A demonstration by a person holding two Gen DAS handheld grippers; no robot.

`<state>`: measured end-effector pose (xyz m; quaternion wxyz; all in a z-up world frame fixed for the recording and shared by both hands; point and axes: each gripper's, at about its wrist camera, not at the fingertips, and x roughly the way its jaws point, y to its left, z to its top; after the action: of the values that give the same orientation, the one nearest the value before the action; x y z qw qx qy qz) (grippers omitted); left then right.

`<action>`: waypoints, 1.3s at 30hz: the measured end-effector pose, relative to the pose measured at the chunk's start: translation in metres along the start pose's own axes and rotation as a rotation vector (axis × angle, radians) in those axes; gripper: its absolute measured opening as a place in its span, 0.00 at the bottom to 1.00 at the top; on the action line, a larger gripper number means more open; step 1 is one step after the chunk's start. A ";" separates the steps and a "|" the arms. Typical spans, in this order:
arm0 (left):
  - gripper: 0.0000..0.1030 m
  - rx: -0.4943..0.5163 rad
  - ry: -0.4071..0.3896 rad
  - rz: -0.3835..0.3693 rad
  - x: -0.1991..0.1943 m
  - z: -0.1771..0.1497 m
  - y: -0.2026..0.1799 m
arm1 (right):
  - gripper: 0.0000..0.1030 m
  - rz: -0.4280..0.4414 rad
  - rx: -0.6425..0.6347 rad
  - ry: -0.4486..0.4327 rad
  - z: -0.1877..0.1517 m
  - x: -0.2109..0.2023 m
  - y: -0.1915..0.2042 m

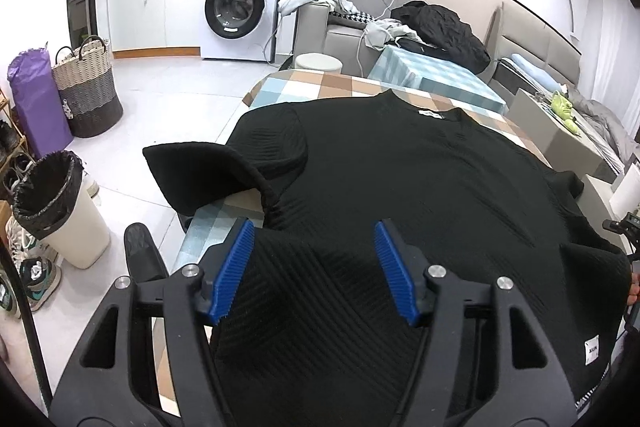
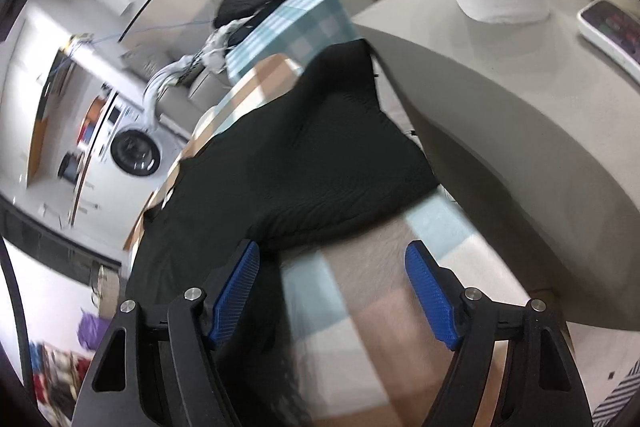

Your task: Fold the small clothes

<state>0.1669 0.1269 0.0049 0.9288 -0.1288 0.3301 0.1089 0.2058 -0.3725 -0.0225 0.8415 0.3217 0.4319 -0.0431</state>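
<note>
A black ribbed top is spread over a checkered tablecloth, ahead of and beneath the left gripper. That gripper's blue pads are held wide apart, with the near hem bunched up between them but not pinched. A sleeve is seen curled up ahead of the left finger. The right gripper is likewise spread open over bare cloth, the top's edge lying just beyond its left fingertip.
</note>
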 end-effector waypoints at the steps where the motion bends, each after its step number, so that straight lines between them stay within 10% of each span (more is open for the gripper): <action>1: 0.59 -0.004 0.003 0.000 0.004 0.002 0.000 | 0.73 -0.017 0.012 0.002 0.003 0.004 -0.001; 8: 0.59 -0.001 0.005 0.012 0.013 0.007 -0.002 | 0.60 -0.058 0.070 -0.014 0.030 0.026 -0.013; 13: 0.59 0.007 0.001 0.010 0.017 0.008 -0.003 | 0.15 -0.149 0.079 -0.047 0.040 0.032 -0.020; 20: 0.59 0.004 -0.001 0.004 0.019 0.007 -0.004 | 0.09 -0.155 0.039 -0.101 0.045 0.021 -0.016; 29: 0.59 0.025 -0.031 -0.004 0.010 0.009 -0.005 | 0.10 0.213 -0.150 -0.311 0.059 -0.020 0.050; 39: 0.59 0.007 -0.032 -0.006 0.004 0.006 0.001 | 0.08 0.300 -0.714 0.110 -0.017 0.039 0.180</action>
<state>0.1730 0.1299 0.0063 0.9347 -0.1250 0.3152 0.1070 0.2812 -0.2122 0.0318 0.8731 0.0699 0.4123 0.2507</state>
